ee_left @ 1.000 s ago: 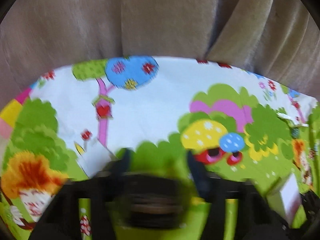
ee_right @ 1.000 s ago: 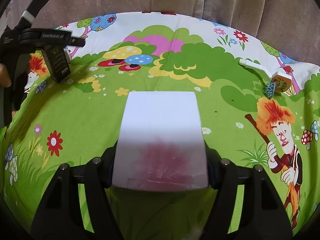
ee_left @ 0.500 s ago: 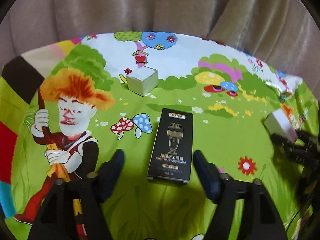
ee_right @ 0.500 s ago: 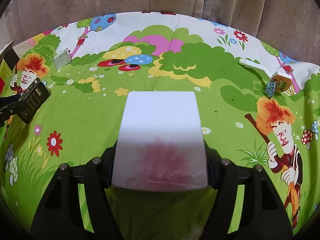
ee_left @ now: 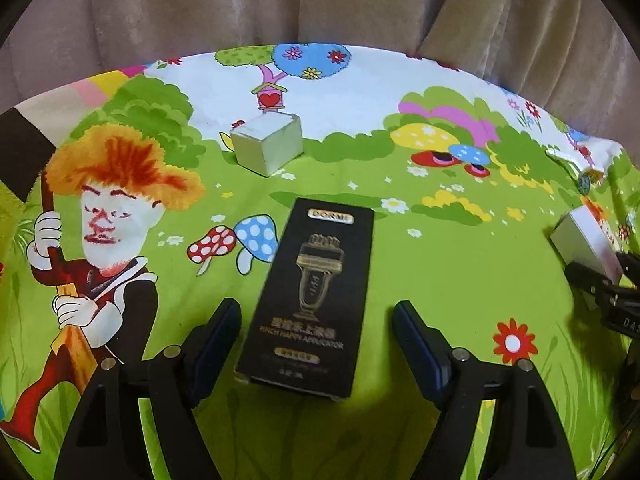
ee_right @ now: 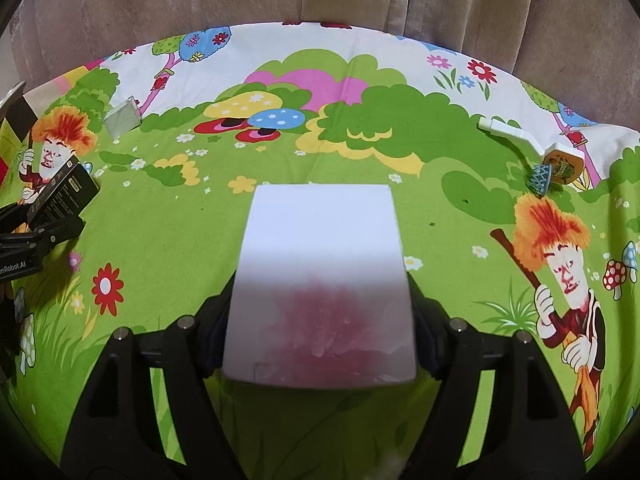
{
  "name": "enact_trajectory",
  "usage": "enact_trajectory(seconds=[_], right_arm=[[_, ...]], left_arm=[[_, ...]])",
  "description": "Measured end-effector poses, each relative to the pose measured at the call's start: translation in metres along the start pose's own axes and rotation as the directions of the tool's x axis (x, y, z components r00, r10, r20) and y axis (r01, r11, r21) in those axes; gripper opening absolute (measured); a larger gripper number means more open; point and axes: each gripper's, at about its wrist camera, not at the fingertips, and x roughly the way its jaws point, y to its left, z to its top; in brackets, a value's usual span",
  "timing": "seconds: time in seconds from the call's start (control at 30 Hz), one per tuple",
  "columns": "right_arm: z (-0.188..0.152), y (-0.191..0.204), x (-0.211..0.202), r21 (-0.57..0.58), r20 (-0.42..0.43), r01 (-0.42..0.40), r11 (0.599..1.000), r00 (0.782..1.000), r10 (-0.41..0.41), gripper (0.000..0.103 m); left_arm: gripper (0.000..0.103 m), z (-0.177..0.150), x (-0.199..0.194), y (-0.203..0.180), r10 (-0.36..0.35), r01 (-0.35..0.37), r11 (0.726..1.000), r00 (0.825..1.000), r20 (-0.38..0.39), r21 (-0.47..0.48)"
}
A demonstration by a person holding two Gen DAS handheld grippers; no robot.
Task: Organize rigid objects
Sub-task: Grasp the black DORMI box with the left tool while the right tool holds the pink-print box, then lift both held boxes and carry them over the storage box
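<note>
White box hides right gripper's pads; its near face blurs pink. Black box's small print illegible. Left gripper cut off at frame edge.

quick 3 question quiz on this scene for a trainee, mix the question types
1. True or false: the black box lies flat on the cloth between the fingers of the left hand-held gripper, with gaps on both sides.
2. What sits between the fingers of the right hand-held gripper? A) small cube box B) white box C) brush
3. Fill in: the small cube box stands ___ the black box, nearer the curtain.

Key: 1 true; 2 B, the white box; 3 beyond.
</note>
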Motion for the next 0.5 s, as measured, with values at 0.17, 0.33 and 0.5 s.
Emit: enact_trajectory(seconds=[0.17, 0.33, 0.5], right_arm=[[-0.005, 0.014, -0.011, 0.003, -0.002, -0.022, 1.0, 1.0, 0.022, 0.068], [-0.013, 0.073, -0.051, -0.07, 0.046, -0.082, 0.994, 0.995, 0.085, 0.068], [-0.025, 0.129, -0.101, -0.151, 0.096, -0.145, 0.978, 0.982, 0.161, 0.069]], left_arm=[[0.04, -0.007, -0.019, 0.014, -0.031, 0.031, 0.995, 1.0, -0.002, -0.093], [0.04, -0.03, -0.067, 0.025, 0.033, -0.027, 0.99, 0.999, 0.041, -0.138], [0.04, -0.059, -0.118, 0.032, 0.07, -0.056, 0.987, 0.994, 0.084, -0.152]])
